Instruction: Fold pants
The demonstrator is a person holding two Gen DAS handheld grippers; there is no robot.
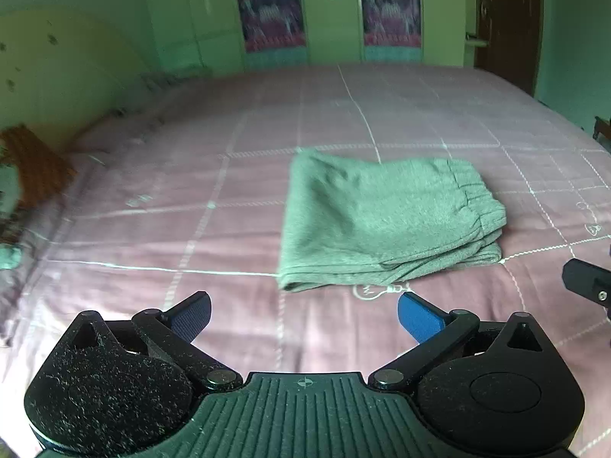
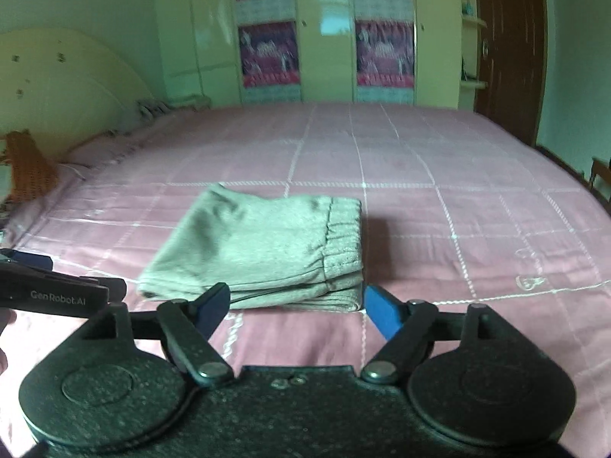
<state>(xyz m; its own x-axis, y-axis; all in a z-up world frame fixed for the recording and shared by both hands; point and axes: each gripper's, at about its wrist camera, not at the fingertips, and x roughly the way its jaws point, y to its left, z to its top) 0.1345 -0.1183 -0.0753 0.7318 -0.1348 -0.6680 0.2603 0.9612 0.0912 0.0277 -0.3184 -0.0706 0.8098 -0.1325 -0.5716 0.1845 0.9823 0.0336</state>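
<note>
Grey-green pants (image 1: 385, 217) lie folded into a compact stack on the pink checked bedspread (image 1: 191, 198), elastic waistband on the right side. My left gripper (image 1: 303, 316) is open and empty, just in front of the stack's near left corner. In the right wrist view the pants (image 2: 259, 252) lie just beyond my right gripper (image 2: 298, 307), which is open and empty, its blue pads (image 2: 382, 311) near the stack's front edge without touching it. The left gripper's body (image 2: 57, 294) shows at the left edge there.
The bedspread (image 2: 458, 198) stretches wide around the pants. A headboard (image 1: 68, 72) and an orange knitted item (image 1: 34, 164) are at the left. Wardrobe doors (image 2: 324, 30) stand behind the bed, a dark door (image 2: 508, 45) at the right.
</note>
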